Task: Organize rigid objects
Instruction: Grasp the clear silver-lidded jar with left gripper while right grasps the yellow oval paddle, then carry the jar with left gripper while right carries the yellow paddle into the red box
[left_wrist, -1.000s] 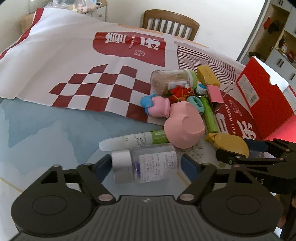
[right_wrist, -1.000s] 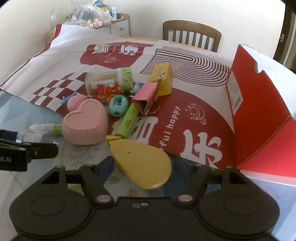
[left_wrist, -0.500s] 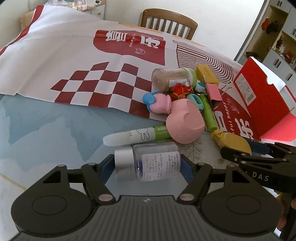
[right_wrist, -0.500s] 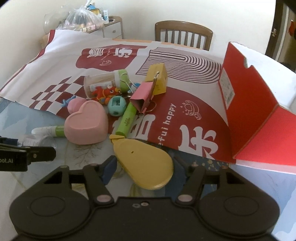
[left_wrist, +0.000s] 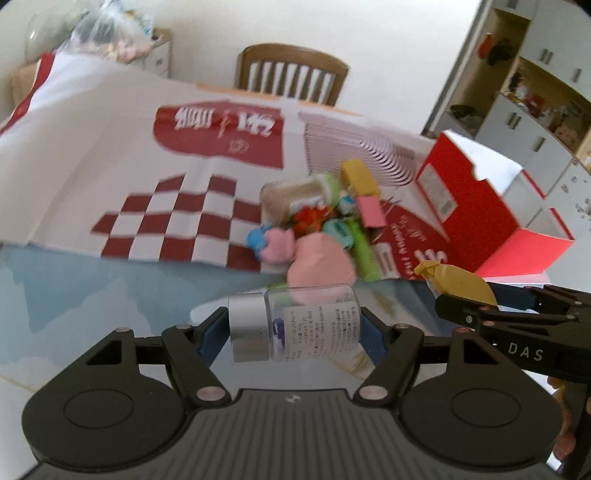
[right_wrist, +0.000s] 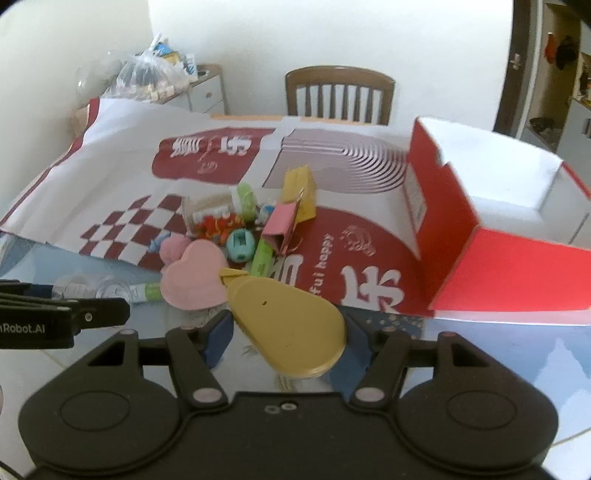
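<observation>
Gripping a clear plastic bottle (left_wrist: 310, 325) with a brushed silver cap, your left gripper (left_wrist: 295, 332) has its blue pads pressed on the bottle's two ends; it lies crosswise, its white printed label facing you, lifted clear of the glossy blue tabletop (left_wrist: 92, 288). Your right gripper (right_wrist: 288, 332) is clamped on a smooth, mustard-yellow teardrop-shaped case (right_wrist: 288, 325), matte plastic with one small hole, its narrow tip pointing at the pile. Beyond lies that pile: a pink heart-shaped box (right_wrist: 195, 280), a green marker (right_wrist: 264, 258), a teal round toy (right_wrist: 240, 245), a pink binder clip (right_wrist: 280, 225), a yellow block (right_wrist: 301, 192) and a clear jar with a green lid (right_wrist: 218, 210), all crowded together on a red-and-white printed paper sheet (right_wrist: 147, 155). To the right stands an open red cardboard box (right_wrist: 480, 236), white inside. A wooden chair (right_wrist: 338, 96) sits behind the table.
</observation>
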